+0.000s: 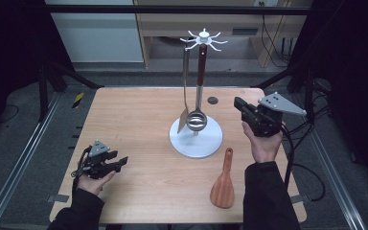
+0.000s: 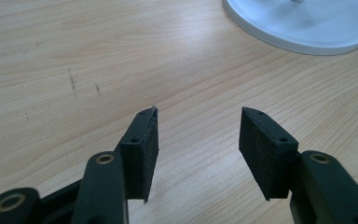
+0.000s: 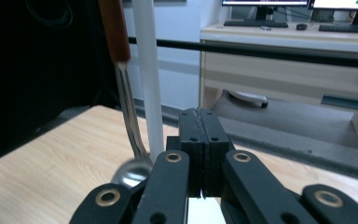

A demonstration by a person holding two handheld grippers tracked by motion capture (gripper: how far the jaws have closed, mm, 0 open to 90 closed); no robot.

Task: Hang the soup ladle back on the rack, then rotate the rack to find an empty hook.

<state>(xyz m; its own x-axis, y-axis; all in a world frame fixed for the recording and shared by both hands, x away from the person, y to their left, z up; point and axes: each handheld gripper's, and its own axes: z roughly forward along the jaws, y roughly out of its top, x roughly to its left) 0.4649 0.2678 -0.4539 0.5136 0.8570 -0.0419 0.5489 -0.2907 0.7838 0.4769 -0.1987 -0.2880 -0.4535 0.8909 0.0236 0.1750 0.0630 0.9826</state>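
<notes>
On table near right, wooden spatula (image 1: 223,183) handle pointing away, left gripper (image 1: 122,162) spread, right gripper (image 1: 238,102) pressed together.

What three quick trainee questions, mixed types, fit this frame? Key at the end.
1. True or false: the wooden rice paddle hangs from the white utensil stand.
2. Multiple choice: the right tongs are A) wide open, B) shut with nothing between the pads, C) shut on the ladle.
3. Short answer: which two utensils hang from the stand's hooks?

Key:
1. False. It lies flat on the table, near the person's right forearm.
2. B.
3. The ladle and a metal spatula.
</notes>
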